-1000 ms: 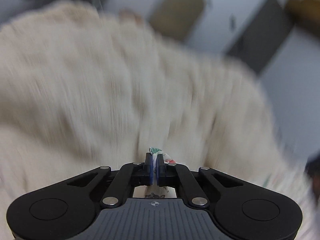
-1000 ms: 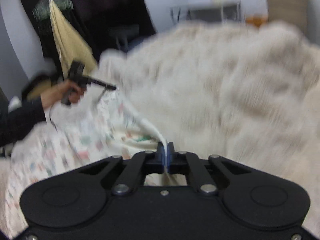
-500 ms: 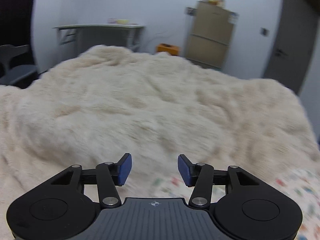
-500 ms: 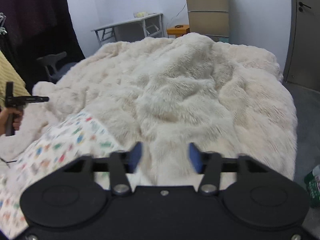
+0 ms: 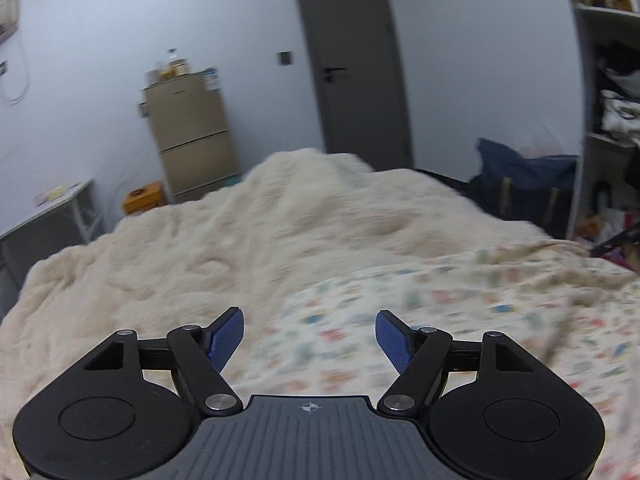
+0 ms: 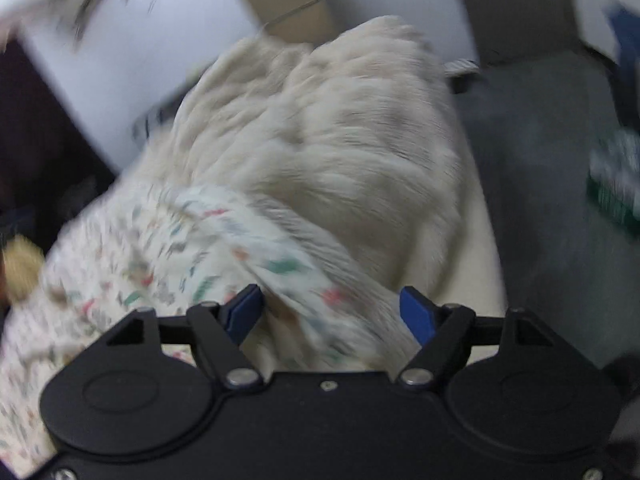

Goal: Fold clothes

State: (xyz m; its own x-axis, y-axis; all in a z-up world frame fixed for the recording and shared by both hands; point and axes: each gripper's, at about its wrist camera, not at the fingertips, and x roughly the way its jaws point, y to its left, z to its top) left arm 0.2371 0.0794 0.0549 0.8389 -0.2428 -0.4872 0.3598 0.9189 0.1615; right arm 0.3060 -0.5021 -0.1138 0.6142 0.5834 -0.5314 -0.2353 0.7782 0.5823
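Let go of the printed cloth, both hands free now

The printed cloth [image 5: 460, 320] lies spread on the fluffy blanket [image 5: 200, 264] over the bed, flat enough for my next fold. My left hand-held gripper [image 5: 310, 338] and right hand-held gripper [image 6: 332, 314] have just been opening; both gape wide, pads pressing nothing, cloth just underneath.

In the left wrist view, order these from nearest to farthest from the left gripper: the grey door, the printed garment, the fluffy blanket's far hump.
From the left gripper:
1. Printed garment, just ahead, spreading right.
2. Fluffy blanket's far hump, centre, beyond the garment.
3. Grey door, in the back wall, upper centre.
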